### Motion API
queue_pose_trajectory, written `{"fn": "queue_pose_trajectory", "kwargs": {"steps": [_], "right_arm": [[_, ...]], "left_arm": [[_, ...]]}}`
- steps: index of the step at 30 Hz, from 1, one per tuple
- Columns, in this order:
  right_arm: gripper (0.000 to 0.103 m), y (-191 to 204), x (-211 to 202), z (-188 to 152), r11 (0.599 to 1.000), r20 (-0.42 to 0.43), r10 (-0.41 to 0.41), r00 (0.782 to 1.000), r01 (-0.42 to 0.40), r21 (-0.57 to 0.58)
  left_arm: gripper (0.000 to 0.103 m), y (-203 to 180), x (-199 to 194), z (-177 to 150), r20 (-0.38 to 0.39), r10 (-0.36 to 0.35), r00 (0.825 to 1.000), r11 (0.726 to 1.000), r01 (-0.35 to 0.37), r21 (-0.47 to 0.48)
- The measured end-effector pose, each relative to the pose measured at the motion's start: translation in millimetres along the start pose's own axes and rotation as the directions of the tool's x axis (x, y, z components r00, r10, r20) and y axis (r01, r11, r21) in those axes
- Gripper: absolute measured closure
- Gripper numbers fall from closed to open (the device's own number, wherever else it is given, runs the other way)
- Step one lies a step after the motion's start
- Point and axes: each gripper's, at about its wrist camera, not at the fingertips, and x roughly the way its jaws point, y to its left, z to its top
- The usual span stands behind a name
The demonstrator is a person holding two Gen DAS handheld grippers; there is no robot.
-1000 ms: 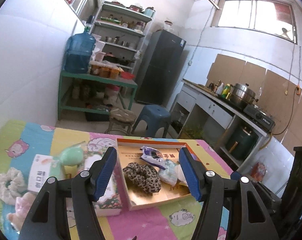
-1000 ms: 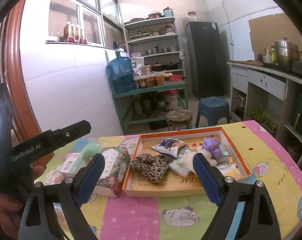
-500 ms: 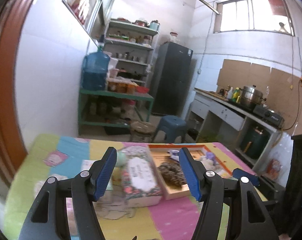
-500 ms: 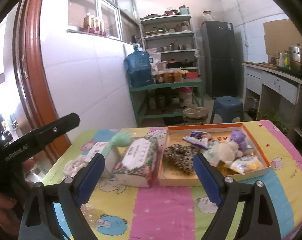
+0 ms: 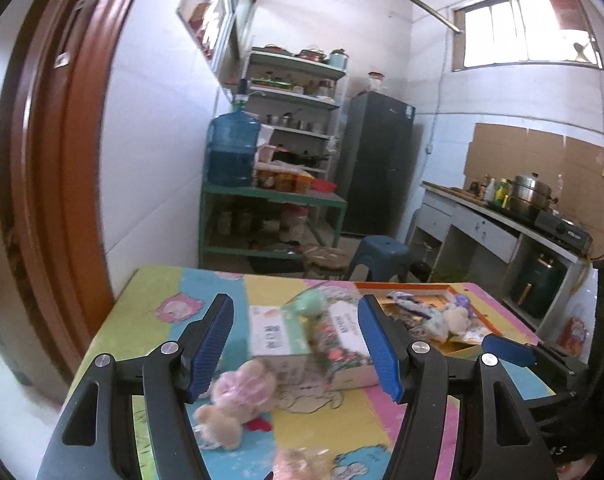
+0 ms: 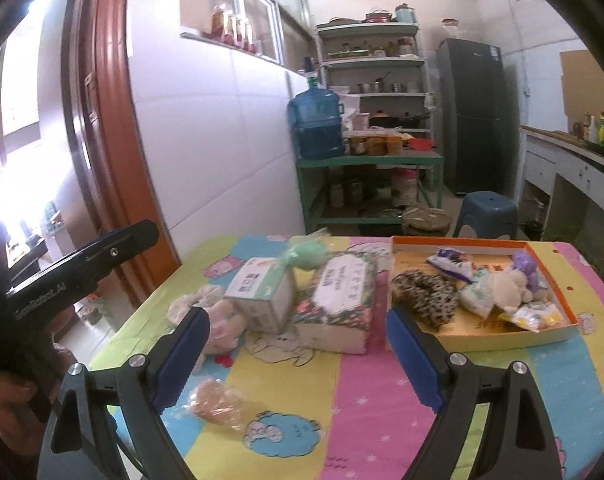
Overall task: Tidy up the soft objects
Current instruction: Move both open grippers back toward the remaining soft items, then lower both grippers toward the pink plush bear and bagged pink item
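Plush, crinkly and boxy clutter on a cartoon-print tablecloth

Both the left gripper and right gripper gape empty; fluffy toys lie lower left, a leopard scrunchie inside the orange-rimmed tray at right.

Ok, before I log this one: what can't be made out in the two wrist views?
- Pink soft toy, left wrist view: motion blur; its kind is unclear.
- Orange tray, left wrist view: partly hidden behind the left gripper finger.
- Bagged item, right wrist view: blurred, too unclear to identify.
- Print on the white box, right wrist view: too small and blurred.
- Right gripper: open, nothing between its jaws.
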Motion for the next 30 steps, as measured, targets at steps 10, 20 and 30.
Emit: {"fn": "queue_pose_trajectory", "kwargs": {"steps": [10, 20, 30], "right_arm": [[0.013, 32, 30, -36, 0.996, -0.105, 0.088, 0.991, -0.087, 0.017], [0.013, 50, 60, -62, 0.993, -0.157, 0.121, 0.98, -0.121, 0.008], [0.013, 64, 88, -81, 0.993, -0.218, 0.111, 0.97, -0.115, -0.005]], "left_arm": [[0.037, 42, -12, -29, -0.013, 0.077, 0.997, 0.997, -0.077, 0.001], [0.037, 76, -19, -59, 0.025, 0.154, 0.988, 0.988, -0.154, 0.009], [0.037, 101, -11, -85, -0.01, 0.158, 0.987, 0.987, -0.158, -0.03]]}}
